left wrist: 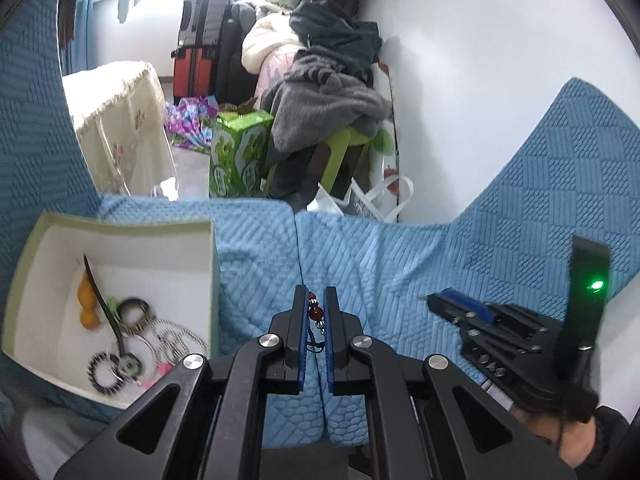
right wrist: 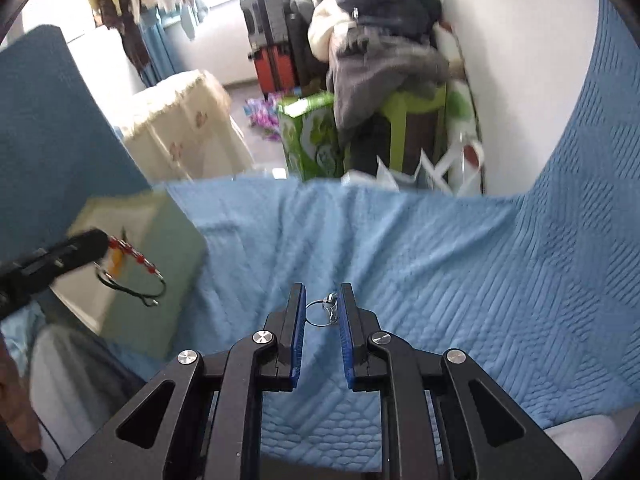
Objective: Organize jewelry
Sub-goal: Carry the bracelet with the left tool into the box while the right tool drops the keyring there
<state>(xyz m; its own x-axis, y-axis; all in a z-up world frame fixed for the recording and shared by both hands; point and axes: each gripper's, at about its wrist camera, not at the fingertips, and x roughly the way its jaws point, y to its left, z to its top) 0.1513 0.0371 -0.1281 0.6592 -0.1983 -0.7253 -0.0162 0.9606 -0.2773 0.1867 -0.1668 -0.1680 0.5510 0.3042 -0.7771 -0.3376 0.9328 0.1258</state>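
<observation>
My left gripper (left wrist: pixel 316 302) is shut on a red bead bracelet (left wrist: pixel 315 312); in the right wrist view the red bead bracelet (right wrist: pixel 138 256) dangles from that gripper (right wrist: pixel 100 242) with a dark cord below, over the box. My right gripper (right wrist: pixel 322 304) is shut on a small silver ring (right wrist: pixel 320 312) with a little charm, held above the blue sofa cover (right wrist: pixel 440 260). The pale green box (left wrist: pixel 120 226) with a white inside sits at the left and holds several bracelets, rings, a chain and an orange gourd charm (left wrist: pixel 88 300). The right gripper (left wrist: pixel 436 300) shows at the right of the left wrist view.
Blue quilted cover spreads over the sofa seat, arm and back (left wrist: pixel 540 200). Beyond the seat edge stand a green carton (left wrist: pixel 236 152), a green stool piled with clothes (left wrist: pixel 332 92), suitcases (left wrist: pixel 200 40) and a cloth-covered table (left wrist: pixel 120 120). A white wall (left wrist: pixel 480 60) rises at the right.
</observation>
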